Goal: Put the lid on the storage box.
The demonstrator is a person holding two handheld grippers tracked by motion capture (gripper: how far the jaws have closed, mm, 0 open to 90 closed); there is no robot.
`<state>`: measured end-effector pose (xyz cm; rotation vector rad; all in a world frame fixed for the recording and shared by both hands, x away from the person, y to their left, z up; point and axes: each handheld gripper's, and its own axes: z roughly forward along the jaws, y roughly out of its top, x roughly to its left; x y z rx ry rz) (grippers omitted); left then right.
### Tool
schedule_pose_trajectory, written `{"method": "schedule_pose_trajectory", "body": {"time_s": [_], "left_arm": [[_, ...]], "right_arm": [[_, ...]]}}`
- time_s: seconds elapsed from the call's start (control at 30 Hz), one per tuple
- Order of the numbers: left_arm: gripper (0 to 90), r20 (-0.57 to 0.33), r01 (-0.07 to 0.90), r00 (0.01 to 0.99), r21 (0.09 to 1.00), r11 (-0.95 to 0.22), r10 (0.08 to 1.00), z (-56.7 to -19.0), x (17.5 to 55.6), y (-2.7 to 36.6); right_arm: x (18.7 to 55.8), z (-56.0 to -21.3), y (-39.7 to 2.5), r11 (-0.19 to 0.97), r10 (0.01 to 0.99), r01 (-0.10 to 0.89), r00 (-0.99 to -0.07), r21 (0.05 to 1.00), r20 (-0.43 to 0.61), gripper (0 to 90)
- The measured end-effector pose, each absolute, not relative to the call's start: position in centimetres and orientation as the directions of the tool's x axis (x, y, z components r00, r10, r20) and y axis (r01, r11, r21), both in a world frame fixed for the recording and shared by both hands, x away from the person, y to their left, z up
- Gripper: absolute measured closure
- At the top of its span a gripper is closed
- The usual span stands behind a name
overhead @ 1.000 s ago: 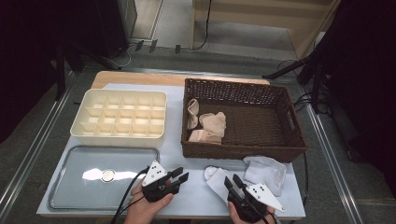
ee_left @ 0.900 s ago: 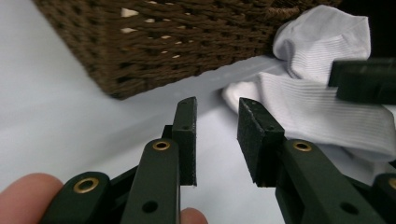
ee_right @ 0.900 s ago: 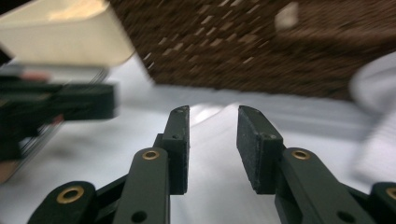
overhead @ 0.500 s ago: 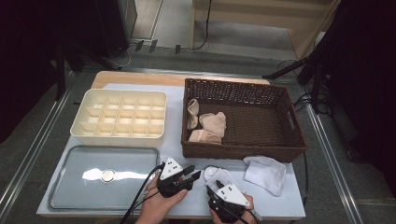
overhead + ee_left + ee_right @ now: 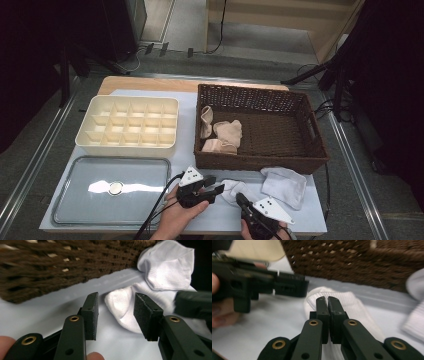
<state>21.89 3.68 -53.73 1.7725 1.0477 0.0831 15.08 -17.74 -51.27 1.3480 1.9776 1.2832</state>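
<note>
Both grippers moved inward | left gripper (image 5: 116, 315) jaws apart — right gripper (image 5: 327, 302) clenched on ribbed white sock (image 5: 352, 307)

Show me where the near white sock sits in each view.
High view: near sock at table's front edge, between left gripper and right gripper.
Left gripper view: centre, beyond the open jaws.
Right gripper view: centre, under the shut jaws.
Shared landmark: wicker basket behind it.
</note>
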Motion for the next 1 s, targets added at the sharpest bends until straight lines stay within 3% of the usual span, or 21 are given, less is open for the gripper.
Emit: {"method": "schedule_pose_trajectory", "body": {"time_s": [0.13, 0.33, 0.47, 0.77, 1.0], "left_arm": [[63.6, -0.370, 0.622, 0.616, 0.771, -0.141, 0.695, -54.1, 21.9, 2.6], [89.4, -0.344, 0.618, 0.629, 0.766, -0.179, 0.698, -54.3, 21.9, 2.0], [90.0, -0.309, 0.586, 0.637, 0.789, -0.184, 0.706, -53.5, 21.5, 3.3], [90.0, -0.274, 0.542, 0.542, 0.836, -0.082, 0.794, -52.6, 20.4, 9.5], [90.0, -0.265, 0.555, 0.522, 0.827, -0.087, 0.810, -52.7, 19.4, 12.2]], "right_arm": [[15.0, -50.9, -18.8, 0.041, 0.892, 0.478, -0.414, 0.877, 0.184, 89.3], [15.1, -50.6, -20.2, -0.061, 0.878, 0.454, -0.399, 0.889, 0.264, 89.2], [15.3, -50.5, -21.2, -0.125, 0.866, 0.441, -0.388, 0.889, 0.314, 89.3], [15.5, -50.3, -22.2, -0.199, 0.836, 0.369, -0.419, 0.908, 0.354, 89.2], [16.0, -51.3, -23.1, -0.184, 0.868, 0.430, -0.350, 0.884, 0.351, 88.5]]}}
